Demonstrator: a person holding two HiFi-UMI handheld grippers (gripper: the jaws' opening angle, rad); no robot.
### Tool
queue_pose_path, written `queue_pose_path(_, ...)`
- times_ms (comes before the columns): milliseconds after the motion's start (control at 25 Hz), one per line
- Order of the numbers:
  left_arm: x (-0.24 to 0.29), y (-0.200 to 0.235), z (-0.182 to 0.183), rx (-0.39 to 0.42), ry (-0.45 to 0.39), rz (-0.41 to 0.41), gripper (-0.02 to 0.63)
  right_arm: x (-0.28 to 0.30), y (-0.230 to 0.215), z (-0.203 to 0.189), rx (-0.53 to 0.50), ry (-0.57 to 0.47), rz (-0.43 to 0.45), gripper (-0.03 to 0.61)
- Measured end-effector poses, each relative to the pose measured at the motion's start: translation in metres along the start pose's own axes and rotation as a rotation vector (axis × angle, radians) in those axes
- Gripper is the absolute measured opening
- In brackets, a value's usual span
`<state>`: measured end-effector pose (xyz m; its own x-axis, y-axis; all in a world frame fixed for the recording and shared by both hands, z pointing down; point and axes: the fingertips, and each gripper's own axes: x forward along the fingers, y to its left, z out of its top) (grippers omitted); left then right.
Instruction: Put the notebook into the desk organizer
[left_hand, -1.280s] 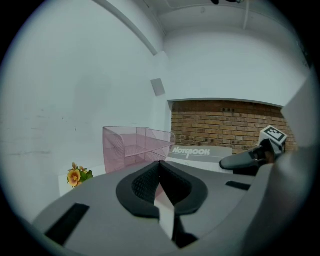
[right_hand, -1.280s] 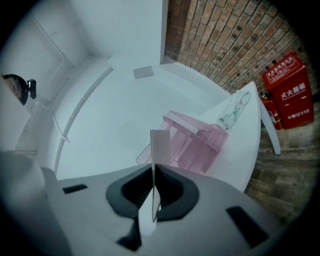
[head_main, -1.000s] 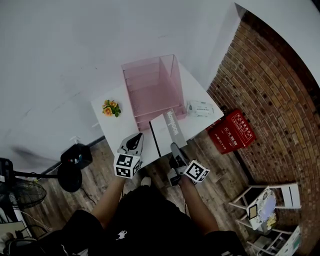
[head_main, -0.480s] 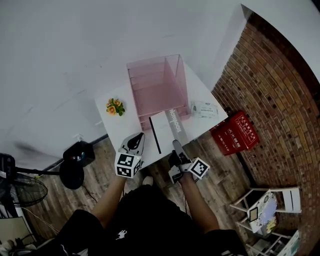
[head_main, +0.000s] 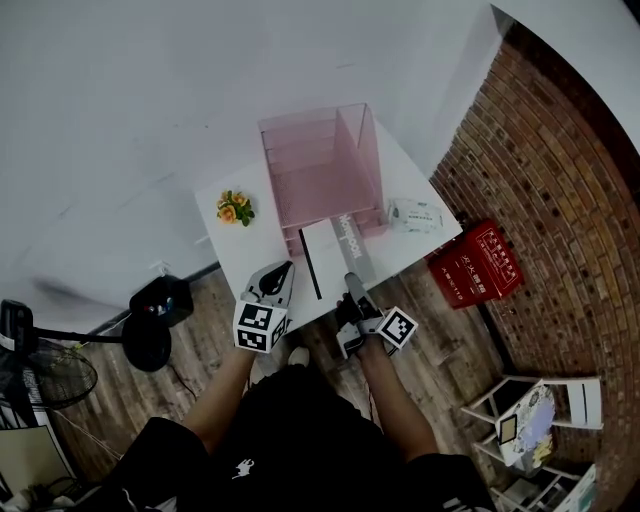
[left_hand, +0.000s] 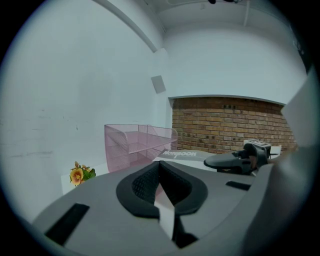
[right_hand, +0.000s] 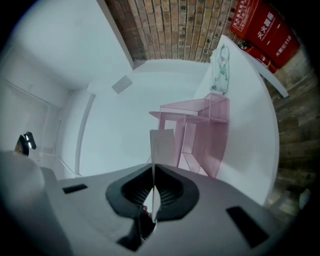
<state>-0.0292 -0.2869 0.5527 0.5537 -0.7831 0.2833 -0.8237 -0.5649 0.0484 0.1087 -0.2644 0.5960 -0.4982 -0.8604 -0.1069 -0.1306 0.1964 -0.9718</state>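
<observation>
A pink wire desk organizer (head_main: 320, 170) stands on the small white table (head_main: 405, 180), its open side toward me. The notebook (head_main: 330, 255), white with a grey lettered spine, sits just in front of it. My right gripper (head_main: 350, 282) is shut on the notebook's near edge. In the right gripper view the notebook (right_hand: 162, 145) shows as a thin sheet running from the closed jaws (right_hand: 153, 167) toward the organizer (right_hand: 205, 130). My left gripper (head_main: 283, 272) is shut on nothing, left of the notebook at the table's front edge. Its view shows the organizer (left_hand: 135, 142) and notebook (left_hand: 181, 154) ahead.
A small orange flower (head_main: 234, 208) stands at the table's left, and a tissue pack (head_main: 414, 215) lies at its right. A red box (head_main: 487, 264) sits on the floor by the brick wall. A black stand (head_main: 150, 320) is left of the table.
My right gripper has rolled with the notebook and sunk a little toward the table. The left gripper has stayed where it was.
</observation>
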Motion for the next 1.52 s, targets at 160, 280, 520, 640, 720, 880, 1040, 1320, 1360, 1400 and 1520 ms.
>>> queue_pose_path(160, 0.0, -0.002, -0.002, 0.002, 0.006, -0.004, 0.003, 0.001, -0.011, -0.001, 0.037, -0.01, -0.014, 0.011)
queue_pose_path(280, -0.001, 0.0, -0.004, 0.003, 0.009, -0.005, 0.003, 0.003, -0.017, -0.002, 0.061, -0.019, -0.018, 0.011)
queue_pose_path(520, 0.001, 0.003, -0.01, 0.017, 0.02, -0.015, 0.003, 0.013, -0.029, -0.003, 0.108, -0.044, -0.028, 0.011)
queue_pose_path(640, 0.006, 0.002, -0.014, 0.026, 0.027, -0.018, 0.003, 0.021, -0.033, -0.005, 0.117, -0.046, -0.043, 0.011)
queue_pose_path(720, 0.009, 0.001, -0.016, 0.029, 0.033, -0.021, 0.005, 0.027, -0.035, -0.006, 0.125, -0.051, -0.05, 0.011)
queue_pose_path(880, 0.013, -0.001, -0.022, 0.017, 0.047, -0.056, 0.093, 0.039, -0.042, -0.004, 0.131, -0.065, -0.077, 0.011)
queue_pose_path(1040, 0.018, -0.001, -0.028, 0.017, 0.063, -0.079, 0.096, 0.05, -0.048, 0.001, 0.128, -0.071, -0.094, 0.012)
queue_pose_path(1320, 0.027, -0.001, -0.032, 0.023, 0.082, -0.116, 0.144, 0.067, -0.056, 0.008, 0.118, -0.09, -0.133, 0.018)
queue_pose_path(1360, 0.028, 0.0, -0.032, 0.023, 0.084, -0.118, 0.147, 0.069, -0.057, 0.01, 0.118, -0.095, -0.138, 0.018)
queue_pose_path(1400, 0.029, 0.0, -0.033, 0.023, 0.087, -0.12, 0.149, 0.071, -0.058, 0.011, 0.119, -0.099, -0.139, 0.018)
queue_pose_path(1520, 0.031, 0.001, -0.038, 0.016, 0.096, -0.126, 0.155, 0.078, -0.058, 0.011, 0.106, -0.102, -0.14, 0.023)
